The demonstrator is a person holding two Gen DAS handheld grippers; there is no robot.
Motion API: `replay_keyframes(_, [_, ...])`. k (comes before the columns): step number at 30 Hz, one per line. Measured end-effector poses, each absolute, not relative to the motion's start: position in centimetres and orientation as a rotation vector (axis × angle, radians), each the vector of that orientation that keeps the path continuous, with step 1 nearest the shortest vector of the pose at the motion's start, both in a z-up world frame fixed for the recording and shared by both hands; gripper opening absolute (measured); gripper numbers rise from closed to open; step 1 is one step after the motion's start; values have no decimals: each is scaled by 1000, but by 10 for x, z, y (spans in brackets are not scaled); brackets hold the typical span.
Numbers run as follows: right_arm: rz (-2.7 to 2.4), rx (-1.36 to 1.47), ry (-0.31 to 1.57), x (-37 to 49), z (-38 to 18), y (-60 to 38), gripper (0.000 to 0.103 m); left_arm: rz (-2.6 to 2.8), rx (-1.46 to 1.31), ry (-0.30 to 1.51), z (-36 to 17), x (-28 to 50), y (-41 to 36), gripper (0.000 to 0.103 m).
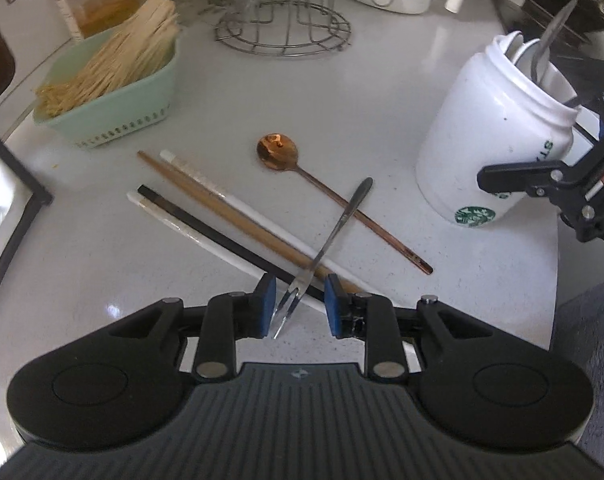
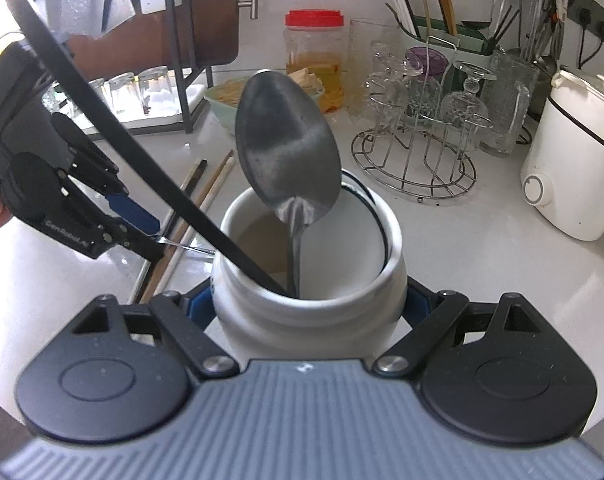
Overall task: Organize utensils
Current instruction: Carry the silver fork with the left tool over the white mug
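A: Two grippers appear. Which is nearer the small two-tined fork?

B: The left gripper. The fork's tines lie directly between its blue pads, which stand spread on either side with a clear gap at each pad, touching nothing.

A: And the fork's long axis?

B: It runs from the tines, at the fingers, up and to the right, away from the gripper; the handle end crosses over the stem of the copper spoon. The shaft also overlies the loose chopsticks on the white counter. The pads therefore straddle the tine end, roughly across the axis.

A: Where is the right gripper?

B: Well apart, to the fork's right. Its fingers are closed around the white Starbucks jar, holding it tilted. The jar already contains a large steel spoon and a black utensil handle.

A: What does the coming move depend on?

B: Probably on closing across the thin tines without pinching a chopstick beneath; then the fork travels rightward to the jar mouth.
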State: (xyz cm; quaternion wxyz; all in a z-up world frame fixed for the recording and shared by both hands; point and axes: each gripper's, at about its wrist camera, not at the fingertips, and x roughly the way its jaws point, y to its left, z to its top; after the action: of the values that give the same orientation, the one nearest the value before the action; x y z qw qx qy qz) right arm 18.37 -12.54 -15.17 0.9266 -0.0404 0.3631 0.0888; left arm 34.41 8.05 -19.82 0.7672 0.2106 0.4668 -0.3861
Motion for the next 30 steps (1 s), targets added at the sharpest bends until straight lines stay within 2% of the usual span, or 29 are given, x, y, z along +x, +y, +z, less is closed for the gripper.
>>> replay_keyframes(6, [162, -77, 744, 182, -151, -124, 91, -894, 508, 1015, -198, 349, 75, 28])
replay_keyframes(10, [155, -75, 743, 183, -152, -123, 91, -927, 505, 1038, -199, 351, 72, 14])
replay_keyframes(13, [152, -74, 742, 184, -151, -122, 91, -949, 531, 1038, -199, 348, 66, 11])
replay_keyframes(20, [153, -73, 732, 184, -152, -122, 91, -938, 530, 1063, -194, 341, 59, 10])
replay_keyframes(30, [174, -82, 732, 191, -152, -124, 91, -869, 505, 1062, -158, 328, 53, 9])
